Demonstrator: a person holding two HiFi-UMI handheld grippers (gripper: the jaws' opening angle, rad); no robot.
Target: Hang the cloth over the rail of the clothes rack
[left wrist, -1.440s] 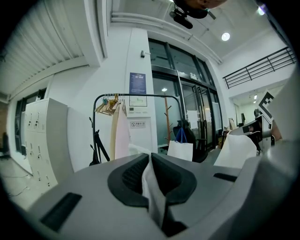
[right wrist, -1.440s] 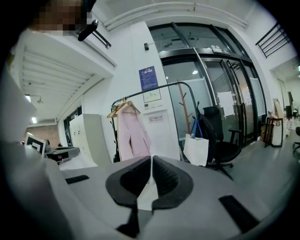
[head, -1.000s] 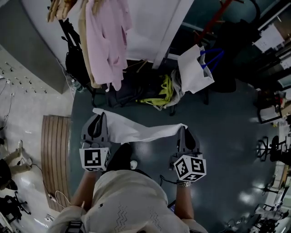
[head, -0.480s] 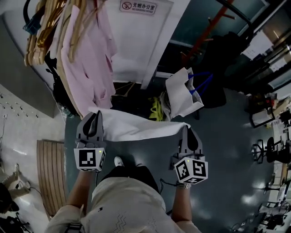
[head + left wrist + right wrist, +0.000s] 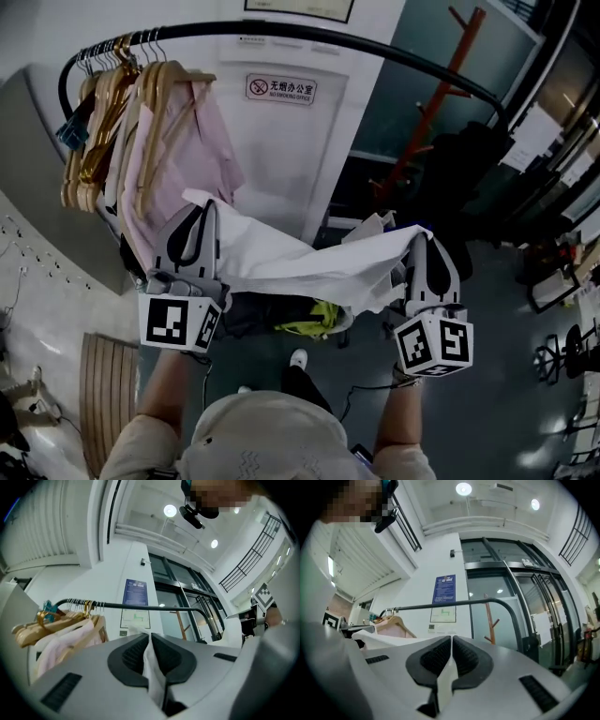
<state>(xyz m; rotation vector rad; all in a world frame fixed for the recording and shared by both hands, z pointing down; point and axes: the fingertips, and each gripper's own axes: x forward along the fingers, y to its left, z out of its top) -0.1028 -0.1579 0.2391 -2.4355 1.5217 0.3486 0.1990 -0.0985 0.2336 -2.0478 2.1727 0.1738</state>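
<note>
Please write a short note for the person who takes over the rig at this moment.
Left gripper: shut on one end of the white cloth.
Right gripper: shut on the other end.
The cloth spans between them, short of the black rail, not on it.
Hangers with pink garments crowd the rail's left end; the rest looks bare.
Done: cloth picked up.
Left: carry it over the bare stretch, drape it, release.

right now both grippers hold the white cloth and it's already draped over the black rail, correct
Not draped yet. The left gripper and right gripper hold the white cloth stretched between them, not on the black rail; the head view shows it.
</note>
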